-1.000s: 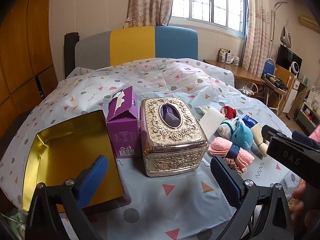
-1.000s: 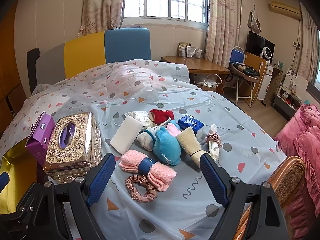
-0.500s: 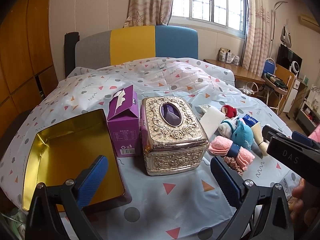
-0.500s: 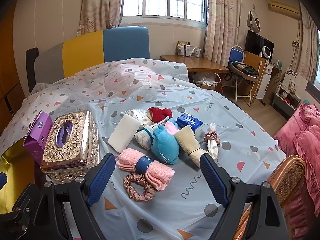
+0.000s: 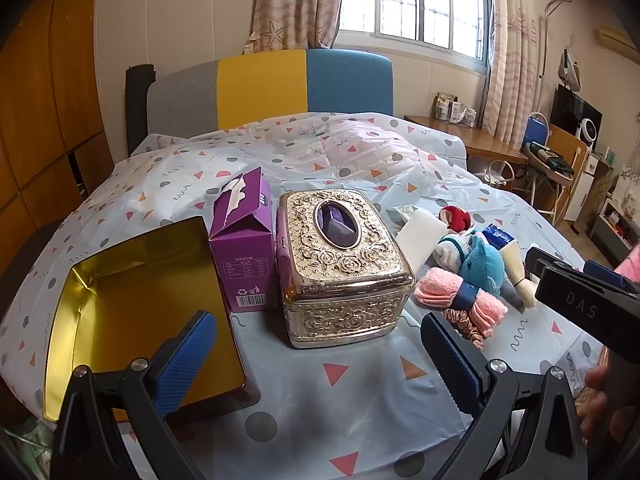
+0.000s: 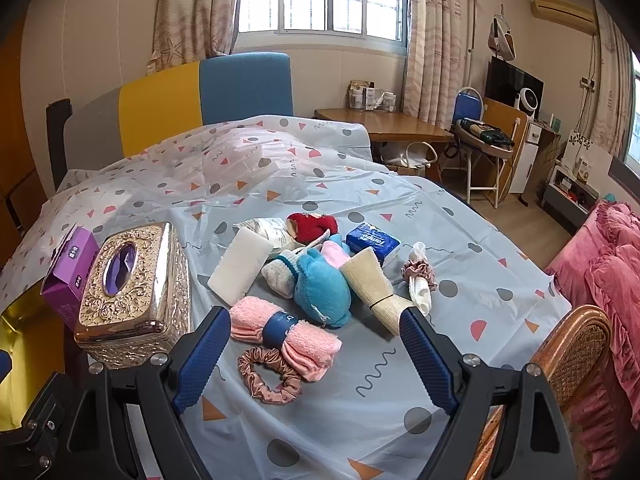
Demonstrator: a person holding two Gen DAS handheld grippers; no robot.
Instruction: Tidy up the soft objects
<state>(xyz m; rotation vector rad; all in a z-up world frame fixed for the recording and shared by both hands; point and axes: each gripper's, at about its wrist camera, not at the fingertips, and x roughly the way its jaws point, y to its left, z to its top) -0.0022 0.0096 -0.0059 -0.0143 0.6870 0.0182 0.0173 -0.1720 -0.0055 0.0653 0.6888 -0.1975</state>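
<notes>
— So, how do the two grippers stand?

— Both spread wide, nothing between the pads. The left gripper point(image 5: 318, 354) hangs over the sheet point(image 5: 352, 408); the right gripper point(image 6: 314, 354) does the same.

— What lies ahead of the left fingers?

— Straight ahead, between them, the ornate tissue box point(image 5: 344, 268). Touching its left side stands a purple carton point(image 5: 244, 248). Beyond the left finger point(image 5: 186, 360) lies an open gold tin point(image 5: 80, 320), the finger overlapping its near edge in view; I can't tell whether they touch.

— And the soft things?

— Past the right finger of the left gripper, in a heap. From the right wrist view they sit just beyond the fingertips: a pink towel point(image 6: 280, 330) with a blue band lies nearest, a pink scrunchie point(image 6: 268, 376) touching its near side, right between the fingers. Behind come a blue plush point(image 6: 322, 292), a white sponge point(image 6: 240, 266), a grey sock point(image 6: 280, 276), a red plush point(image 6: 312, 226), a tissue pack point(image 6: 372, 242) and a beige roll point(image 6: 372, 286), whose near end sits just by the right finger point(image 6: 428, 360).

— Anything else?

— A wicker chair point(image 6: 572, 356) outside that finger.
</notes>
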